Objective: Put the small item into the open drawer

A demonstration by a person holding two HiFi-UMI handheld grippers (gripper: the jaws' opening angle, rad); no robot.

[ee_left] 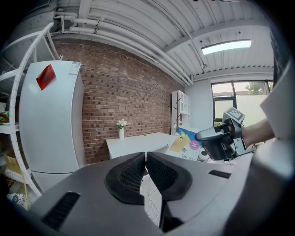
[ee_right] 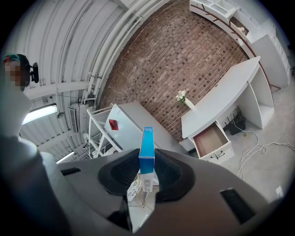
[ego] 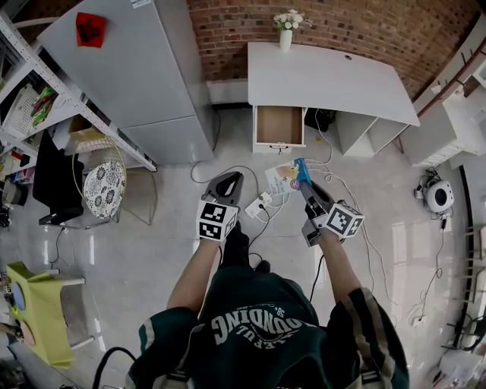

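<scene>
Holding the small item (ee_right: 146, 154), a thin blue-edged packet, in the right gripper (ee_right: 146, 179): jaws partly closed, pads pressing on its two flat faces. Standing edge-on in the right gripper view, narrow blue edge showing, long axis running out along the jaws and past their tips. Pointing, in the head view, away from the body and towards the open drawer (ego: 279, 126), with the printed white-and-yellow face turned to that view's left. Raised above the floor and well apart from the drawer, not inside it.

Showing a bare brown bottom, that drawer, pulled out at the view's left end of a white desk (ego: 326, 76). Standing at the back edge of the desk, against a brick wall (ego: 342, 23): a small vase of white flowers (ego: 286, 30).

Beside the right gripper, the left gripper (ego: 228, 182), jaws drawn together to a thin slit with nothing between them. Lying on the floor between the two grippers: a white power strip (ego: 258, 205) and loose cables.

Off to the left, a pale fridge (ego: 129, 68) with a red tag (ego: 90, 29), then metal shelving (ego: 45, 83) and a chair with a patterned cushion (ego: 104, 188).
</scene>
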